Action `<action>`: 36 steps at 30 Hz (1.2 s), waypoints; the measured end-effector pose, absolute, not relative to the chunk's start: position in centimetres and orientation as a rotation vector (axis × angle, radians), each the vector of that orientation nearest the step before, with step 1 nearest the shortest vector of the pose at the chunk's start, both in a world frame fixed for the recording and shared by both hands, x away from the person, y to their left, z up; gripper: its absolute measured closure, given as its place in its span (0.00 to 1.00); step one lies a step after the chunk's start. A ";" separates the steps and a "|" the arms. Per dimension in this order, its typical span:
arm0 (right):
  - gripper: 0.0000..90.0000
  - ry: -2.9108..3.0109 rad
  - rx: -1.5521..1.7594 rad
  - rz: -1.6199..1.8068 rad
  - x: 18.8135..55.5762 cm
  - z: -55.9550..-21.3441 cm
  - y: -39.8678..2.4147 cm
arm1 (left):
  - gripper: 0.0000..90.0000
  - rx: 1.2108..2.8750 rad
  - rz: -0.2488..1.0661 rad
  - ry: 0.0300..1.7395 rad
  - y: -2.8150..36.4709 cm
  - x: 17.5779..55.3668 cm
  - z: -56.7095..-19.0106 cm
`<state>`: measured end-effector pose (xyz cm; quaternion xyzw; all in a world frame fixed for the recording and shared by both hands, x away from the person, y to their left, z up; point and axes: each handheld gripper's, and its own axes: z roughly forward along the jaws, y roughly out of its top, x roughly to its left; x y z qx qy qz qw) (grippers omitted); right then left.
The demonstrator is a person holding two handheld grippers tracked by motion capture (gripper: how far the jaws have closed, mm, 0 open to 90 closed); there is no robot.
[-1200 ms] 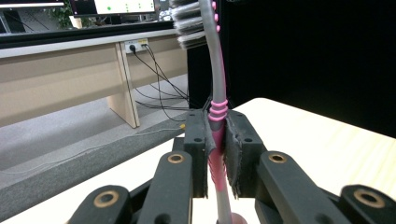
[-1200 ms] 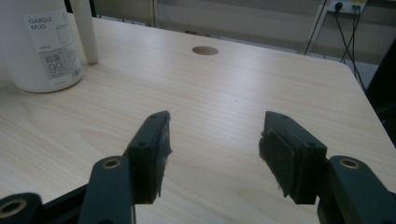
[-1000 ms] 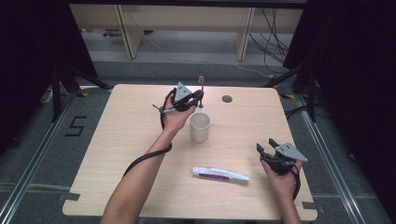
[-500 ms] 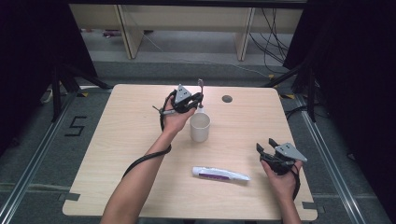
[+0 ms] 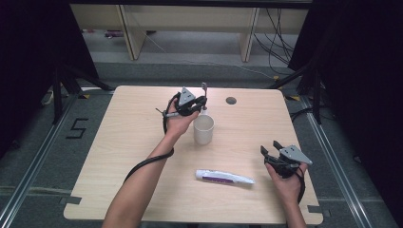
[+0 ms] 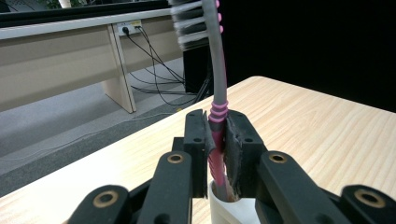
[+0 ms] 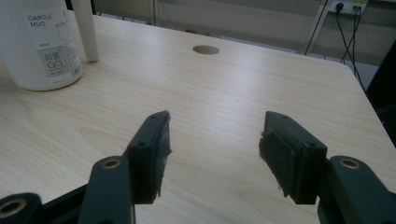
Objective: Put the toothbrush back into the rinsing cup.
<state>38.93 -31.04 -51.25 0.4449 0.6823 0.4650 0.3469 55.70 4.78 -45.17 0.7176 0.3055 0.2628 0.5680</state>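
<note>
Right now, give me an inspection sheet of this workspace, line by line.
Surface: light wood table, round hole near the far edge.
Job's things: toothbrush upright, bristles up, lower end at the white mug; toothpaste tube lying flat near the front.
Clutter: nothing seen.
Grippers: left gripper shut on the toothbrush; right gripper open, nothing between its jaws.
Cables: black cable along the left forearm; more on the floor behind.
Surroundings: desk legs and dark curtains behind the table.
</note>
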 end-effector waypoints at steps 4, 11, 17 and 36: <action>0.47 1.770 1.149 1.204 38.9 -51.3 -31.0 | 0.88 1.685 0.609 0.724 4.9 55.7 -45.4; 0.47 1.767 1.174 1.207 38.8 -51.3 -30.9 | 0.88 1.696 0.600 0.726 4.8 55.7 -45.5; 0.47 1.768 1.172 1.205 38.9 -51.3 -30.9 | 0.88 1.701 0.590 0.730 4.8 55.7 -45.5; 0.47 1.771 1.134 1.197 39.1 -51.3 -30.9 | 0.87 1.723 0.577 0.737 4.9 55.6 -46.1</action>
